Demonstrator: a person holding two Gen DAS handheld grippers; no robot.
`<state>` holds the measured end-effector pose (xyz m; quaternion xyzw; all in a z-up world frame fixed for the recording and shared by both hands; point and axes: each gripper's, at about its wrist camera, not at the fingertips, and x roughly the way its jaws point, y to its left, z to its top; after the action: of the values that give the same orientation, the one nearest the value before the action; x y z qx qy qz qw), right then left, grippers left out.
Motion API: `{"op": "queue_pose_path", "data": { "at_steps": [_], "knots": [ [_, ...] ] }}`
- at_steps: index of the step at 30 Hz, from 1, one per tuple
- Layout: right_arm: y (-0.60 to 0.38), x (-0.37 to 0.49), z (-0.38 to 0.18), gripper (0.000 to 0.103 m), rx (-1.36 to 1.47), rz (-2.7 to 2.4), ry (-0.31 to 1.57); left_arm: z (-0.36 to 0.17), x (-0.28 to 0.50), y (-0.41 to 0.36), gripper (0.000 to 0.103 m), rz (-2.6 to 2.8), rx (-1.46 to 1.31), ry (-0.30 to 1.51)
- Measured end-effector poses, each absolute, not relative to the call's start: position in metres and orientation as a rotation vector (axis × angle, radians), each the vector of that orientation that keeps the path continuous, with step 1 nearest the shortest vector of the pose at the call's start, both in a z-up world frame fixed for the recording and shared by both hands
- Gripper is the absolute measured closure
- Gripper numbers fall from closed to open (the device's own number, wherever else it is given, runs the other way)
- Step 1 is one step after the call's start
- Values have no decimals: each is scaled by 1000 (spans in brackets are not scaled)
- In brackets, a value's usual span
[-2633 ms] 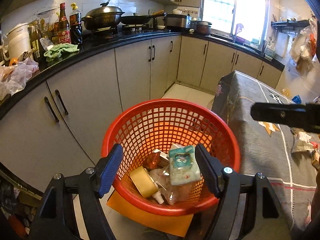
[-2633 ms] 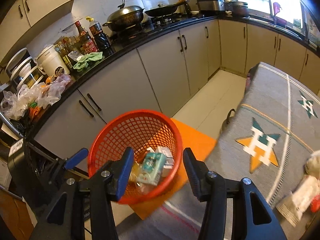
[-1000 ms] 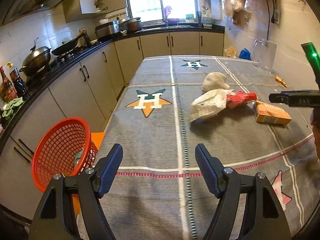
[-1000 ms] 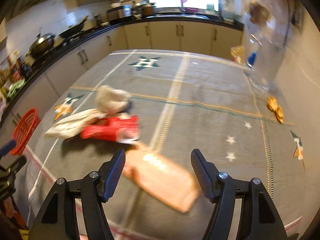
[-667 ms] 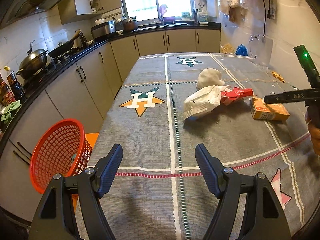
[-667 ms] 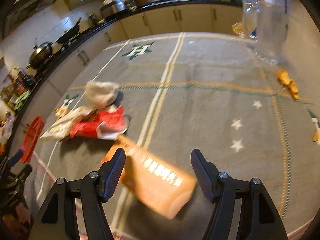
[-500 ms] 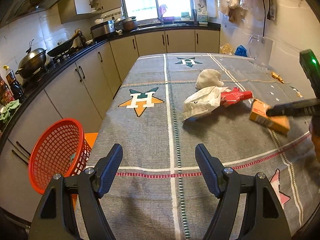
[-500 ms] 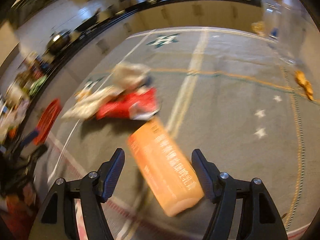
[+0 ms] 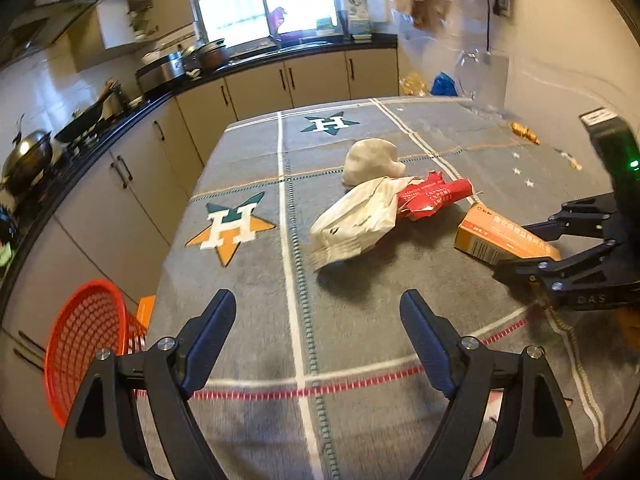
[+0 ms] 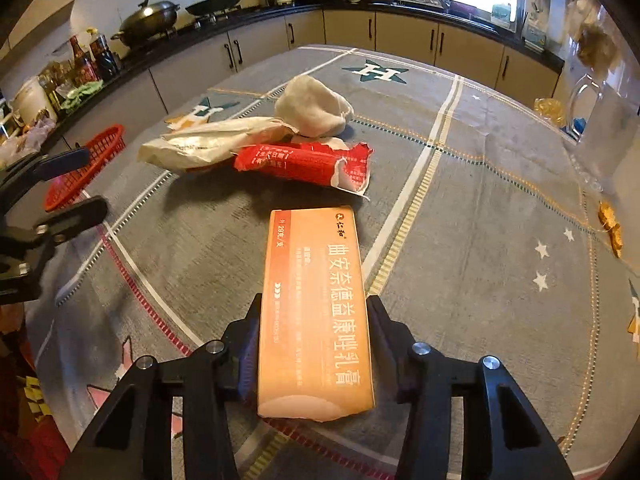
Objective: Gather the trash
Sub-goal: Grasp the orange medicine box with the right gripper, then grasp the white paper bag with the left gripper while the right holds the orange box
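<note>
Orange carton [image 10: 316, 312] is sitting between the right gripper [image 10: 312, 344] fingers, both pads pressing its long sides, near end only, far end overhanging toward the red wrapper [image 10: 304, 162]. Left gripper [image 9: 316, 332] is hanging wide open, holding nothing, over the tablecloth [image 9: 248, 340]. Beyond: white bag [image 10: 212, 144], crumpled cloth [image 10: 312, 112]. Red basket [image 9: 86, 344] is waiting off the table's left edge. Risk: thin card crushing or pivoting out of the short grip during the swing.

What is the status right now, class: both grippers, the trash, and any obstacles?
Right gripper shut on orange box. Left gripper open, empty. White bag, red wrapper, cloth wad left on table. Nothing blocks red basket.
</note>
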<state>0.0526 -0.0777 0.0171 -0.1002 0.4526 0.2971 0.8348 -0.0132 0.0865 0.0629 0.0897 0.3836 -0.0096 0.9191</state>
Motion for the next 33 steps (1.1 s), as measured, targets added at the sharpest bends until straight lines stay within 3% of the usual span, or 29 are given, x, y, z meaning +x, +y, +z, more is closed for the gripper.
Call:
{"op": "queue_pose_path", "data": {
  "at_steps": [18,20,21,22,33],
  "knots": [
    [-108,61,24,51,-42,649,935,27,78,43,16,-9,384,862],
    [-108,60,23,51,-44,651,937,23,82,44,25,-2,368,866],
    [-107,60,23,51,-46,651,937,22,83,45,43,-7,346,877],
    [-107,59,23,51,-50,650,936,21,84,48,49,-16,318,891],
    [-105,52,23,51,-57,663,934,29,48,71,52,-35,109,873]
  ]
}}
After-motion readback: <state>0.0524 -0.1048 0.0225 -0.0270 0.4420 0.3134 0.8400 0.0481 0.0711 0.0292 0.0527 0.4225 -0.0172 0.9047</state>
